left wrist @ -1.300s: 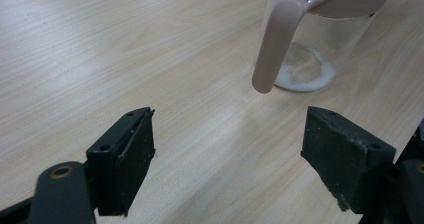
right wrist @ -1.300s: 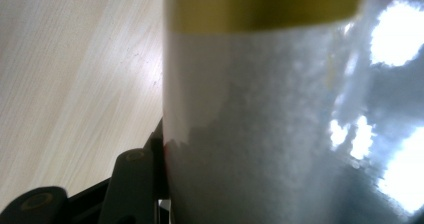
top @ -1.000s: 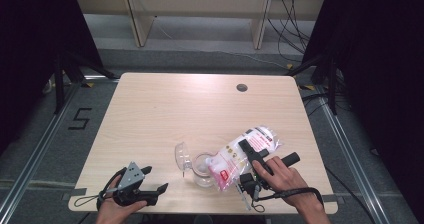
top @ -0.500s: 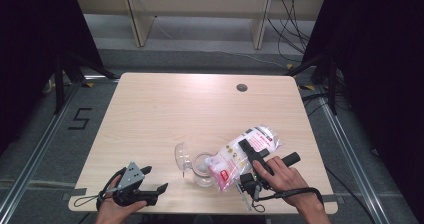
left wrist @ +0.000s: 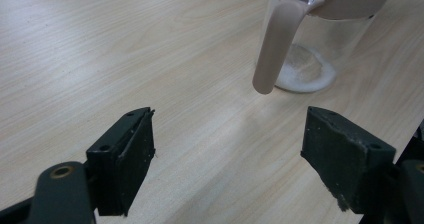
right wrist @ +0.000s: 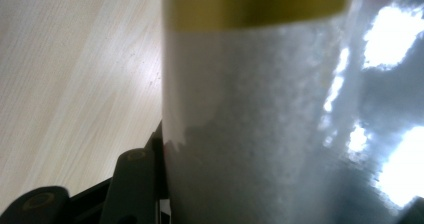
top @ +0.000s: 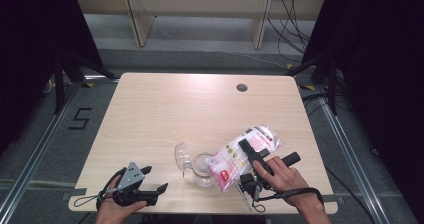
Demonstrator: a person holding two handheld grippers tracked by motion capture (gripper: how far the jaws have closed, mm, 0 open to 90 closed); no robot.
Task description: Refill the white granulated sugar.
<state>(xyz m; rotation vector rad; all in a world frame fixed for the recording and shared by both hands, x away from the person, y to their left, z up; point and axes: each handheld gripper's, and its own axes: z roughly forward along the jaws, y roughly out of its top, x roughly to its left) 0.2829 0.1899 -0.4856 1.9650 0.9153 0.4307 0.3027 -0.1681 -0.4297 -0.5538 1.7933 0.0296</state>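
A clear jar [top: 202, 169] with a pink rim and handle stands near the table's front edge, and its hinged lid [top: 181, 156] is flipped open to the left. My right gripper [top: 247, 147] is shut on a plastic bag of white powder [top: 235, 159], which is tilted with its low end over the jar's mouth. The right gripper view has the bag [right wrist: 260, 109] pressed against one black finger [right wrist: 135, 184]. My left gripper [top: 155, 179] rests open at the front left. In its own view the jar [left wrist: 320, 49], its handle [left wrist: 272, 44] and a little white powder [left wrist: 305, 76] in the bottom lie ahead of the left gripper [left wrist: 227, 154].
The wooden table [top: 200, 109] has a round cable hole [top: 242, 88] at the back right. Metal rails and a floor mark "5" [top: 80, 119] lie to the left, and a shelf frame [top: 200, 14] stands behind.
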